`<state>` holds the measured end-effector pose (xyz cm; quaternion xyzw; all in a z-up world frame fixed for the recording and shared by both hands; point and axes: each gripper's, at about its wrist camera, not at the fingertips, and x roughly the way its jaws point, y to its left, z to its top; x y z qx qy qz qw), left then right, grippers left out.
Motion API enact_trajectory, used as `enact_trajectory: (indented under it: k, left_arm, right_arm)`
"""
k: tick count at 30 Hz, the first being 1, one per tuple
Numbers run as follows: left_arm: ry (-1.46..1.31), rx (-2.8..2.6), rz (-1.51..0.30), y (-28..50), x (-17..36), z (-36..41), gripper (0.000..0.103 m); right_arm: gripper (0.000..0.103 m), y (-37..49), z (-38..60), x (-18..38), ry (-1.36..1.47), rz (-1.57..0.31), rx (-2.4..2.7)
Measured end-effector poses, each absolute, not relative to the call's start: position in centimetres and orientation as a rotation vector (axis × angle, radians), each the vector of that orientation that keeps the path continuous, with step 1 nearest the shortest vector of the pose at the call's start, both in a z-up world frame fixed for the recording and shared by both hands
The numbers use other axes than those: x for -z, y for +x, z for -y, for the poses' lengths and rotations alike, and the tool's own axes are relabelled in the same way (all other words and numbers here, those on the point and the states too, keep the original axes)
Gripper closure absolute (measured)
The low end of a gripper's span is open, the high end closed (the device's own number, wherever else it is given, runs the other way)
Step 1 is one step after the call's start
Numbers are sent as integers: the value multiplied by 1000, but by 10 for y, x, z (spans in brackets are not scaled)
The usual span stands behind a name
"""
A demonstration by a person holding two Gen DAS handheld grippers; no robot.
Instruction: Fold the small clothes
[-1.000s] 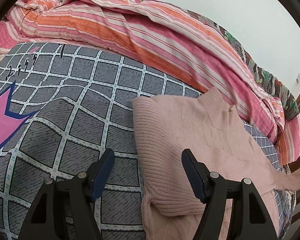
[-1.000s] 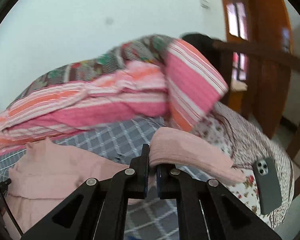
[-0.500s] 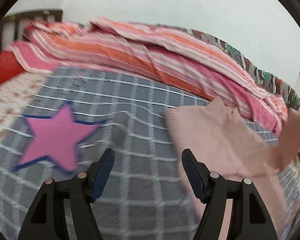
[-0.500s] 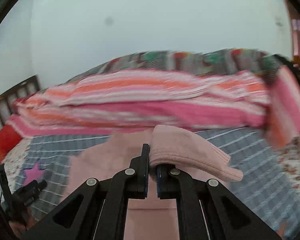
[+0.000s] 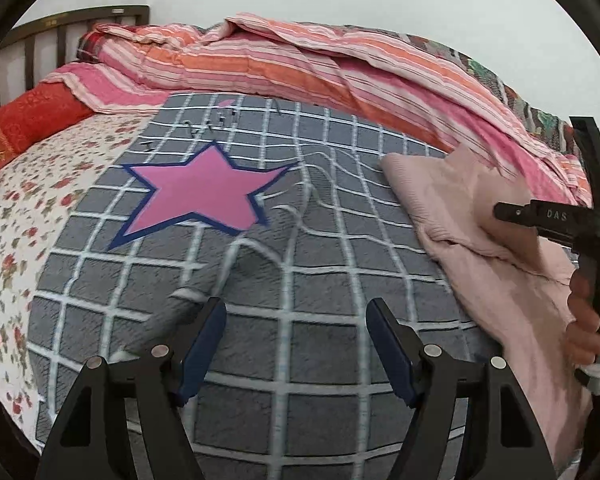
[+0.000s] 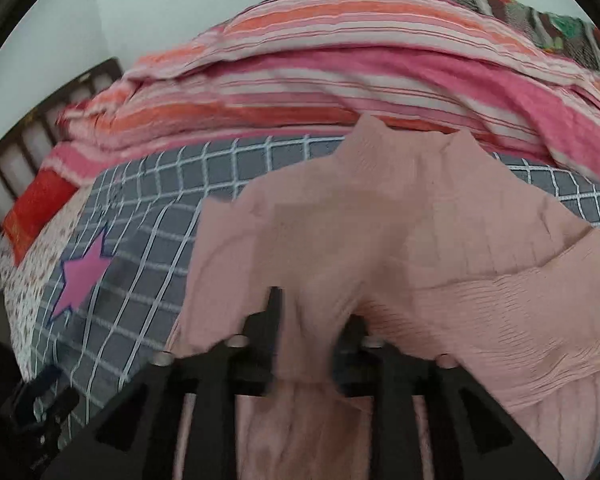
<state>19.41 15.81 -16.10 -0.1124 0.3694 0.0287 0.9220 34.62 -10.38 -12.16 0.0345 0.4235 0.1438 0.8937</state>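
Note:
A pale pink knit sweater [image 6: 380, 216] lies on the grey checked blanket [image 6: 148, 248], collar toward the striped quilt. Its right sleeve is folded across the body. In the right wrist view my right gripper [image 6: 312, 312] hangs low over the sweater with its jaws apart and the blurred sleeve cuff lying between them. In the left wrist view the sweater [image 5: 452, 208] lies at the right, and my right gripper [image 5: 540, 216] reaches over it. My left gripper [image 5: 296, 344] is open and empty above the bare blanket [image 5: 300, 272], left of the sweater.
A pink star patch [image 5: 204, 196] marks the blanket. A striped pink and orange quilt [image 5: 320, 64] is heaped along the far side. A red pillow [image 5: 24, 128] and dark headboard [image 5: 40, 36] stand at the left. A floral sheet [image 5: 28, 208] covers the left edge.
My right gripper carried the sleeve leftward over the sweater body, lowered it and opened. My left gripper swung left, away from the sweater, staying open.

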Motion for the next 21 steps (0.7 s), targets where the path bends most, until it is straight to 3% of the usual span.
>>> enact_trajectory:
  k: [2, 6, 13, 19, 21]
  left_arm:
    - [-256, -17, -765, 201, 158, -149, 32]
    - [-294, 129, -786, 217, 151, -119, 32]
    - [-242, 244, -793, 250, 143, -55, 32]
    - [-270, 250, -827, 288, 156, -39, 41]
    - [-269, 208, -855, 298, 165, -39, 51]
  right_arm:
    - [42, 330, 109, 110, 43, -843, -327]
    - [29, 287, 152, 86, -19, -716, -334]
    - [29, 259, 266, 110, 24, -741, -139]
    - [29, 242, 329, 144, 117, -758, -49]
    - [29, 239, 336, 150, 150, -743, -47]
